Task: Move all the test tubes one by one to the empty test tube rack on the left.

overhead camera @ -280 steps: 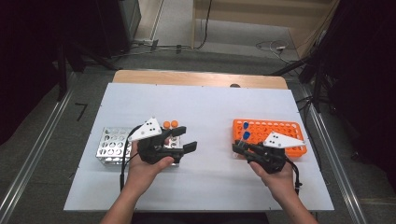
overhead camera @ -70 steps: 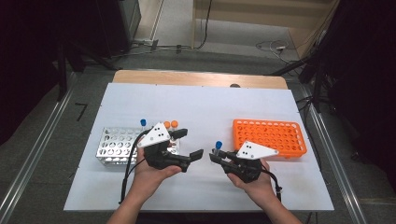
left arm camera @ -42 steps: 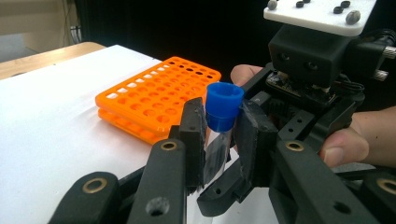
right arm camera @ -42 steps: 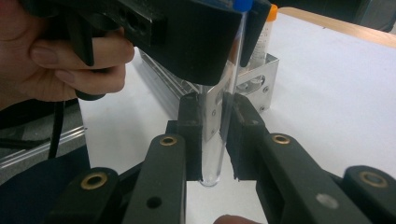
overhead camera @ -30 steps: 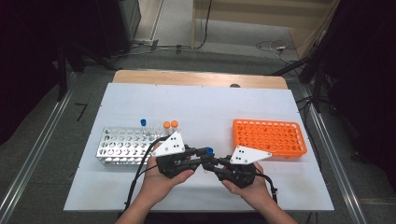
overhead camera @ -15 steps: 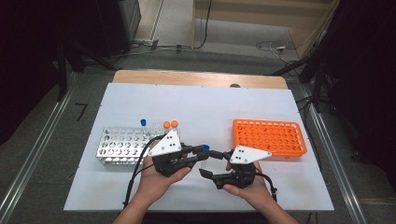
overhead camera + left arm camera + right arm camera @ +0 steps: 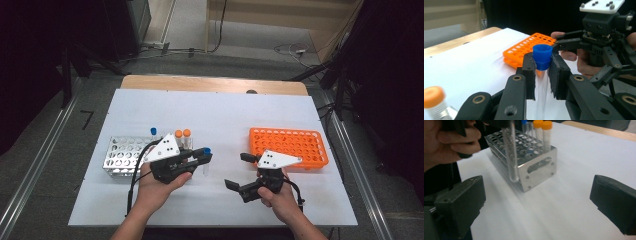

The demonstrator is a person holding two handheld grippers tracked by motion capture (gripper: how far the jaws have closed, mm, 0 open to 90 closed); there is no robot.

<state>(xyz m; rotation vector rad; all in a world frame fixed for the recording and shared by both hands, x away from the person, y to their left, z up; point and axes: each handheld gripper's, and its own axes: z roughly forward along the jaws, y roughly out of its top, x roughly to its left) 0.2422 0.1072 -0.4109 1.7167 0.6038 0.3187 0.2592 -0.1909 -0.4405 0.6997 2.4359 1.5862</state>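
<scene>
My left gripper (image 7: 204, 156) is shut on a clear tube with a blue cap (image 7: 206, 150), just right of the metal rack (image 7: 121, 156). In the left gripper view its pads clamp the tube (image 7: 542, 56) just under the cap, and the tube hangs upright. My right gripper (image 7: 240, 171) sits a little to the right, left of the orange rack (image 7: 290, 145). Its jaws have just been opening and now stand wide with nothing between them (image 7: 537, 202). The right gripper view shows the held tube (image 7: 511, 152) in front of the metal rack (image 7: 537, 163).
Two orange-capped tubes (image 7: 182, 134) and a blue-capped one (image 7: 153, 131) stand along the metal rack's far side. The orange rack (image 7: 529, 47) looks empty. White table surface (image 7: 225, 115) stretches behind both racks, with a wooden edge (image 7: 210, 83) at the far side.
The right gripper's jaws opened wide and let go of the blue-capped tube. The left gripper keeps the tube and has drawn left, away from the right gripper.
</scene>
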